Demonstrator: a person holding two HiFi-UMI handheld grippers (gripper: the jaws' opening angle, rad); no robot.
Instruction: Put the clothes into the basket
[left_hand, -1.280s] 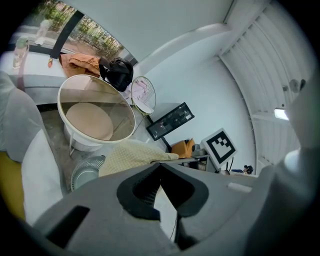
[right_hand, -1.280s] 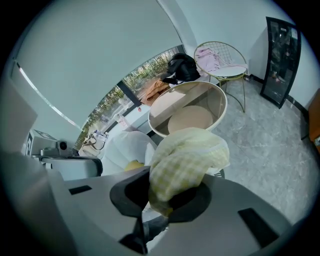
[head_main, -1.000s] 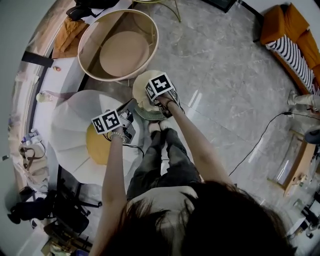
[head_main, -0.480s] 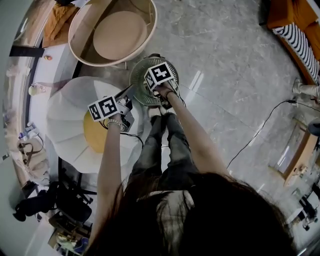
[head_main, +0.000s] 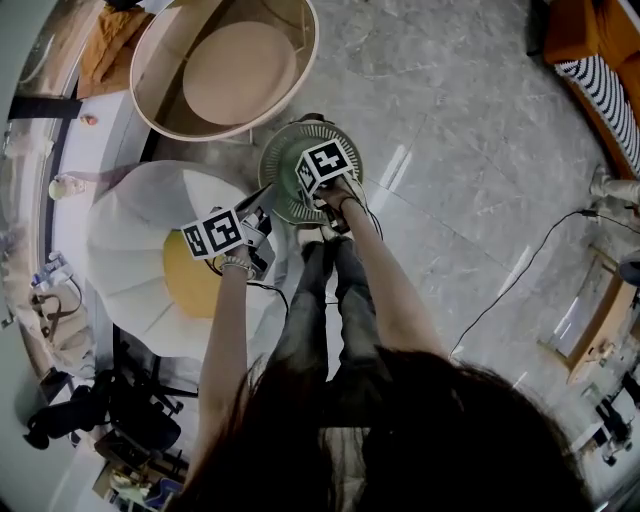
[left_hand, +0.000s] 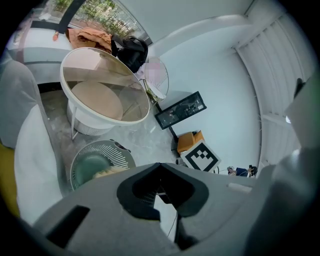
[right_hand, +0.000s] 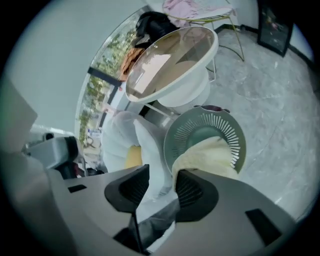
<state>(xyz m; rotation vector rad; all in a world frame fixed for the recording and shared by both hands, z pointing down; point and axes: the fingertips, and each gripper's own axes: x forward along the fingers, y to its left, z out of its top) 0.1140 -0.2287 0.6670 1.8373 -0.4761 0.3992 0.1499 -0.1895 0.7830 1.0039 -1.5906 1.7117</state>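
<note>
A round green slatted basket (head_main: 285, 160) stands on the grey floor in front of the person's feet. A cream cloth (right_hand: 207, 155) lies inside it and drapes toward its near rim. My right gripper (right_hand: 160, 172) hangs over the basket, its marker cube (head_main: 325, 165) covering part of the basket in the head view. Its jaws have just been opening and stand apart, with nothing between the pads; the cloth lies just past the right jaw. My left gripper (left_hand: 160, 165) is left of the basket, over the chair's edge, its pads meeting at the tips and empty.
A round white table (head_main: 290, 95) with a beige lower shelf stands just beyond the basket. A white chair (head_main: 120, 230) with a yellow cushion is on the left. Orange clothes (head_main: 110, 40) lie by the window, pink ones (right_hand: 182, 7) on a wire chair. A cable (head_main: 520, 270) crosses the floor.
Both grippers have come down toward the floor. The cream cloth that the right gripper held above the basket has dropped into it, and the right jaws have parted.
</note>
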